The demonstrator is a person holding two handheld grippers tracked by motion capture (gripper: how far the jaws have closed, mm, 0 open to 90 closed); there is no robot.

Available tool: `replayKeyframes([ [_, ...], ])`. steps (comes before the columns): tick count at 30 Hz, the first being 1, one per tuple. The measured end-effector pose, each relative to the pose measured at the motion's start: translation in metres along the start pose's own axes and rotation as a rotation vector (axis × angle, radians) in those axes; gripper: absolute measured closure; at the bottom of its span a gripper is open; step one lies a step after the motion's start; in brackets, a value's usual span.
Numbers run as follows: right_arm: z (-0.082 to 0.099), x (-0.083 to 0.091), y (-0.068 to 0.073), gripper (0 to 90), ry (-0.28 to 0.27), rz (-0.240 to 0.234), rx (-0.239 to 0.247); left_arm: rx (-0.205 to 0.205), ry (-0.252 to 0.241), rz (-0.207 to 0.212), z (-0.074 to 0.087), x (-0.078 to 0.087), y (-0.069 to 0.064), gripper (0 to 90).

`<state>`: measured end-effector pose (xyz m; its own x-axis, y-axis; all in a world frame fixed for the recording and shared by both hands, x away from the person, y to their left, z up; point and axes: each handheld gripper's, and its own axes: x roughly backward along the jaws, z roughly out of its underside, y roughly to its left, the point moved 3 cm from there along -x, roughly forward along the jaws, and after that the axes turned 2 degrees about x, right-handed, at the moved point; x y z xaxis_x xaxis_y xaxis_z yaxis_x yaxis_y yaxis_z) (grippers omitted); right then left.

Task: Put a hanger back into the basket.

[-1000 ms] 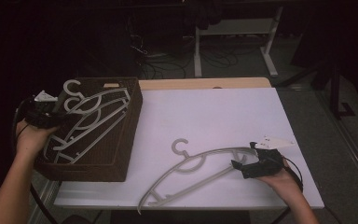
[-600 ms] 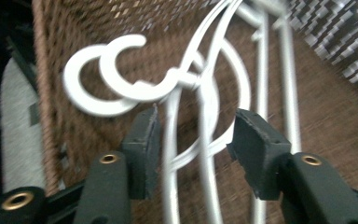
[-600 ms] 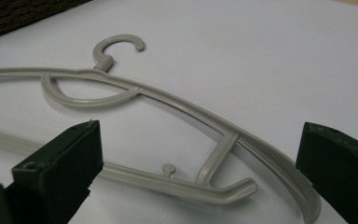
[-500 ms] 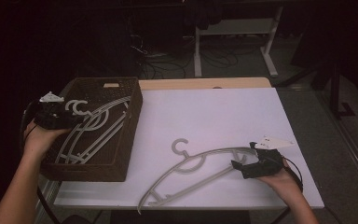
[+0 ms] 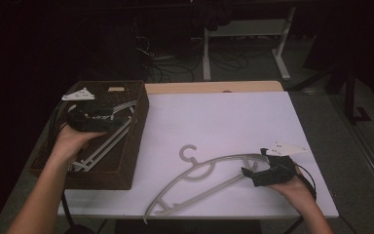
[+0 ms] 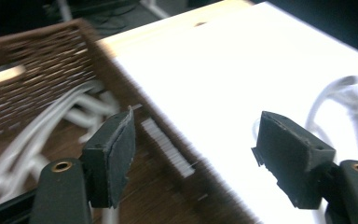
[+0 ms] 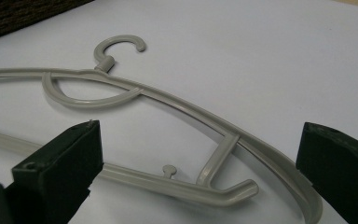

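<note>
A grey plastic hanger [image 5: 219, 159] [image 7: 168, 100] lies flat on the white table [image 5: 224, 117], its hook towards the far side. My right gripper [image 5: 247, 171] [image 7: 200, 140] rests at the hanger's right end, open, with the end lying between its wide jaws untouched. Several white hangers [image 5: 104, 146] [image 6: 28, 144] lie in the brown wicker basket [image 5: 126, 165] [image 6: 42, 56] at the table's left edge. My left gripper [image 5: 108, 120] [image 6: 198, 135] hovers over the basket's far part. Its jaws have just been opening and nothing is between them.
A bare wooden strip [image 5: 214, 87] runs along the table's far edge. Beyond it stands a white-legged frame [image 5: 282, 53] on a dark floor with loose cables [image 5: 175, 68]. The table's front edge is close to my right hand.
My left gripper let go of the hangers' end, and they settled into the basket. The left hand then moved from the basket's left side across it to the right. The right gripper kept still.
</note>
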<state>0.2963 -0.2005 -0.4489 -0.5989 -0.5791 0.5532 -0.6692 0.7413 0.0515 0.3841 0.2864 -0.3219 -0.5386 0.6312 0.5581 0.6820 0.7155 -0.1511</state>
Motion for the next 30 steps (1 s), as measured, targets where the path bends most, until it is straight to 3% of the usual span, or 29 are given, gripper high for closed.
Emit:
replayKeyframes([
  [4, 0.000, 0.000, 0.000, 0.4, 0.002, -0.002, -0.001, -0.022, -0.007, 0.067, -0.008, -0.012, -0.024, 24.2],
  [5, 0.000, 0.000, 0.000, 0.4, 0.002, -0.001, 0.000, -0.022, -0.007, 0.067, -0.008, -0.012, -0.024, 23.4],
  [7, 0.000, 0.000, 0.000, 0.4, 0.002, -0.002, 0.001, -0.034, -0.011, 0.114, -0.011, -0.023, -0.044, 22.2],
  [15, 0.001, 0.000, 0.000, 2.1, 0.016, -0.004, -0.004, -0.068, -0.002, 0.196, -0.007, -0.052, -0.085, 22.1],
  [21, 0.002, 0.003, -0.004, 23.0, 0.069, 0.034, -0.036, -0.083, 0.016, 0.233, 0.012, -0.078, -0.109, 22.1],
  [23, 0.003, 0.006, -0.005, 34.8, 0.082, 0.034, -0.056, -0.090, 0.038, 0.237, 0.020, -0.087, -0.113, 22.1],
  [24, 0.003, 0.006, -0.005, 34.8, 0.082, 0.034, -0.056, -0.090, 0.038, 0.237, 0.020, -0.087, -0.113, 22.1],
  [26, 0.004, 0.007, -0.006, 51.7, 0.114, 0.048, -0.060, -0.091, 0.049, 0.240, 0.027, -0.094, -0.116, 22.1],
  [30, 0.007, 0.004, -0.006, 72.8, 0.156, 0.045, -0.062, -0.094, 0.062, 0.240, 0.038, -0.101, -0.118, 22.1],
])
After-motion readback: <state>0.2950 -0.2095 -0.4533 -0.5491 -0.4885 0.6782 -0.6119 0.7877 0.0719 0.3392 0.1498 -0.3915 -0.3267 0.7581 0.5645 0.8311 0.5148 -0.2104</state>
